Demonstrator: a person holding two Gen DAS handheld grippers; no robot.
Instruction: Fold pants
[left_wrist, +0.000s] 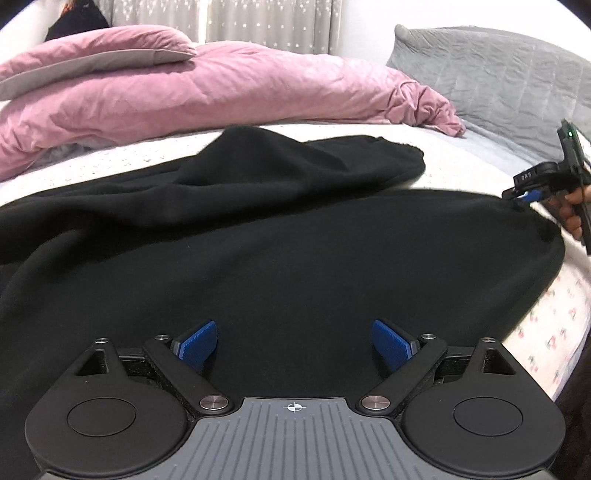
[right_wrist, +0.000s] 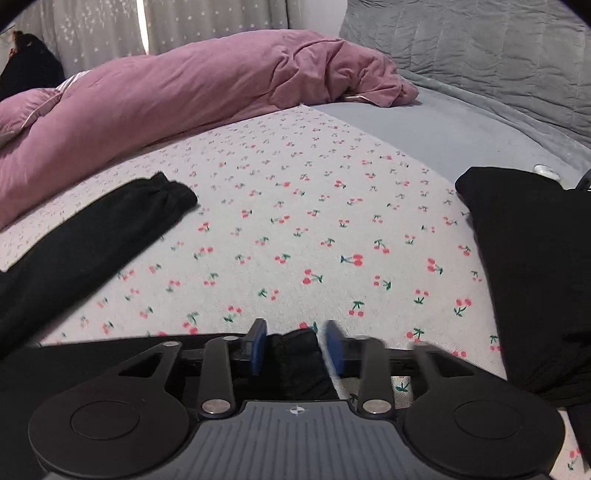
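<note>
Black pants (left_wrist: 280, 236) lie spread on the cherry-print bed sheet (right_wrist: 314, 206), one leg reaching toward the pink duvet. My left gripper (left_wrist: 295, 345) is open, its blue pads low over the black cloth, holding nothing. My right gripper (right_wrist: 295, 345) has its blue pads around a bunch of black pants fabric (right_wrist: 293, 343) at the edge of the pants; the right finger is blurred. It also shows in the left wrist view (left_wrist: 524, 195) at the pants' far right corner. A pant leg cuff (right_wrist: 162, 195) lies at left in the right wrist view.
A pink duvet (left_wrist: 207, 92) is heaped along the far side of the bed. A grey quilted pillow (left_wrist: 491, 70) stands at the back right. Another black cloth (right_wrist: 532, 258) lies at the right. The bed's edge (left_wrist: 554, 332) drops off at the right.
</note>
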